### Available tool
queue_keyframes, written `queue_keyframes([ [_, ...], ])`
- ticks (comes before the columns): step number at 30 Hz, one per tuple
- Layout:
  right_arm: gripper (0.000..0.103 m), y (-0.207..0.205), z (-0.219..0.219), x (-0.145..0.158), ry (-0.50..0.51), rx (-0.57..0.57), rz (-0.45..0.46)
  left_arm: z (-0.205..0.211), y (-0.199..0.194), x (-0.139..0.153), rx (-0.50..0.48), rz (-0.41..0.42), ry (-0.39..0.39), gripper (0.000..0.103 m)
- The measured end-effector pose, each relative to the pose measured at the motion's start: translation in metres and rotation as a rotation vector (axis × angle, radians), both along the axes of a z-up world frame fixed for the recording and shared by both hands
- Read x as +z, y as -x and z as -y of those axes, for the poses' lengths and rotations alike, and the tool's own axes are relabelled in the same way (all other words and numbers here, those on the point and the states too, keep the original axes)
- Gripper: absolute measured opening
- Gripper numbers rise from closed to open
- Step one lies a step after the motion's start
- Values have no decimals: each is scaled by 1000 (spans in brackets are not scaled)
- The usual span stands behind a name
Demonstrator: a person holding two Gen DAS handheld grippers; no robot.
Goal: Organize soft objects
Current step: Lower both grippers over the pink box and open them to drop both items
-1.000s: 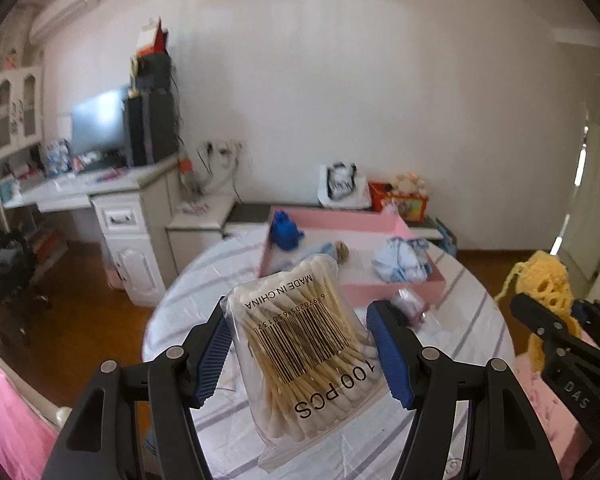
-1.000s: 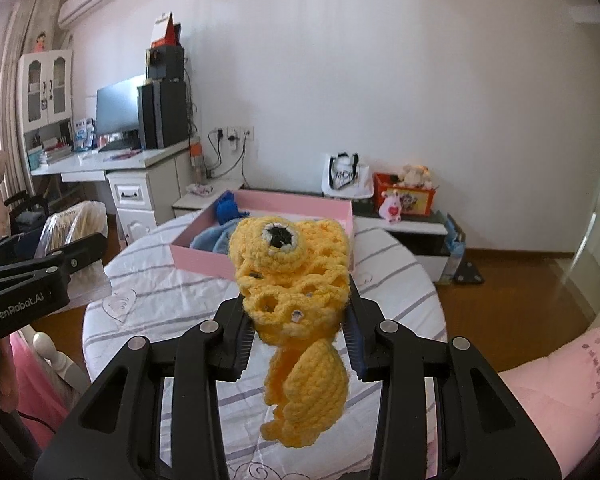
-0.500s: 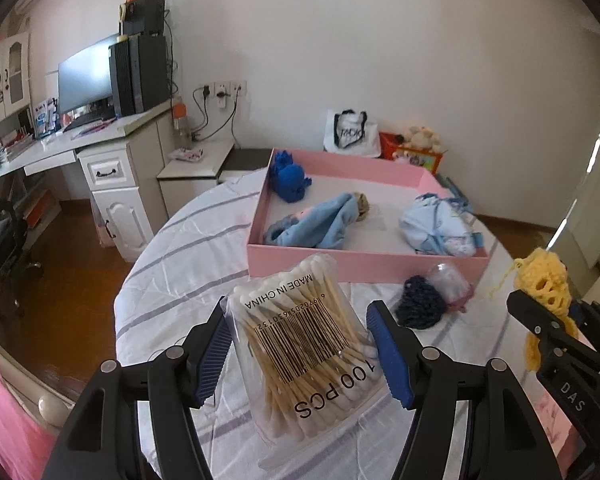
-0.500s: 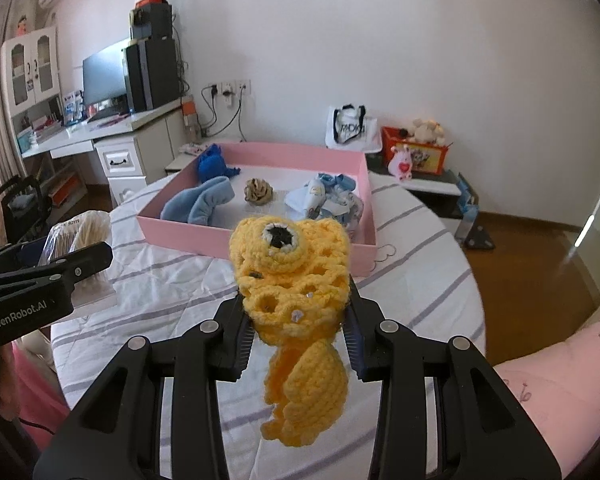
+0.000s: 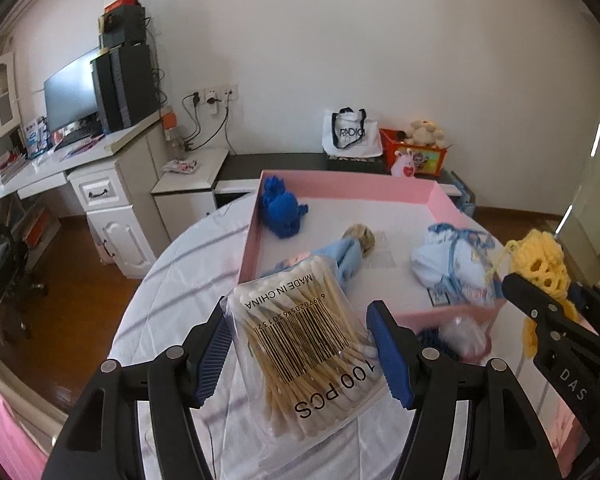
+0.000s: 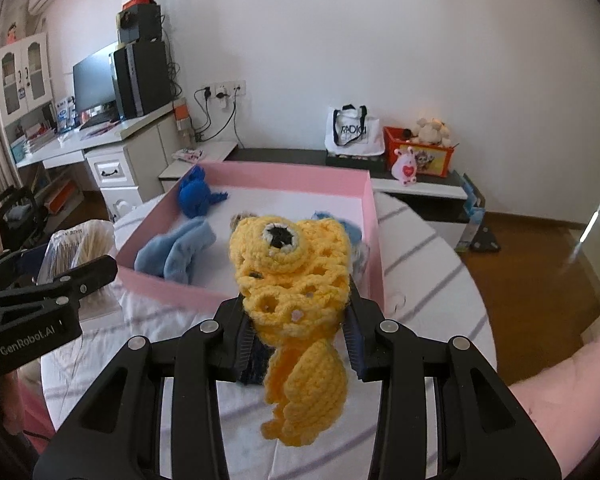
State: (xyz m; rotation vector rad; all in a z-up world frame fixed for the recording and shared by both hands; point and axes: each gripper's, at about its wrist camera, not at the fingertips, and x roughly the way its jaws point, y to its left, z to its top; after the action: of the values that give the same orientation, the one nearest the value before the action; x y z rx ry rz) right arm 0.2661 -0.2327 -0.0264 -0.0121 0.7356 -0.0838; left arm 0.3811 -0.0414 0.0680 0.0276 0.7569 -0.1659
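Observation:
My left gripper [image 5: 300,340] is shut on a clear bag of cotton swabs [image 5: 304,344] with a barcode, held above the round table just short of the pink box [image 5: 352,190]. My right gripper [image 6: 296,332] is shut on a yellow crochet toy [image 6: 290,272] with one eye, its tail hanging below the fingers. Inside the pink box [image 6: 288,174] lie a dark blue crochet toy [image 5: 280,210], a light blue cloth [image 6: 176,254] and a pale blue bundle [image 5: 452,260]. The yellow toy [image 5: 538,264] and right gripper show at the right edge of the left wrist view.
The round table carries a white striped cloth [image 6: 428,276]. A dark blue knit piece [image 5: 432,338] and a clear wrapped item [image 5: 464,334] lie before the box's near wall. A white desk [image 5: 100,172] with a monitor stands left; a low bench with a bag [image 5: 352,134] is behind.
Both grippers have moved forward toward the pink box, which now looks larger and closer. Their holds on the swab bag and the yellow toy are unchanged.

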Motion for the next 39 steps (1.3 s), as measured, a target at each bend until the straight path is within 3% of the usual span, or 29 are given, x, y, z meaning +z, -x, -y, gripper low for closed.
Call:
queue_keyframes([
  [7,36,-36,3,13,20,12,12,11,-46,10,-47,23,-16,63],
  [16,36,-95,7,12,60,32,-36,13,-120,2,-118,-26,-14,63],
  [19,36,-119,11,4,66,37,-71,15,-145,0,-137,-37,-16,63],
  [25,36,-157,23,-23,48,41,-162,20,-195,-19,-202,-112,56,63],
  [36,36,-199,44,-62,1,17,-280,36,-261,-52,-172,-135,27,63],
  [38,40,-200,47,-62,-38,30,-286,43,-264,-59,-157,-138,5,63],
  [39,48,-201,48,-62,-44,31,-285,46,-266,-62,-149,-138,-15,63],
])
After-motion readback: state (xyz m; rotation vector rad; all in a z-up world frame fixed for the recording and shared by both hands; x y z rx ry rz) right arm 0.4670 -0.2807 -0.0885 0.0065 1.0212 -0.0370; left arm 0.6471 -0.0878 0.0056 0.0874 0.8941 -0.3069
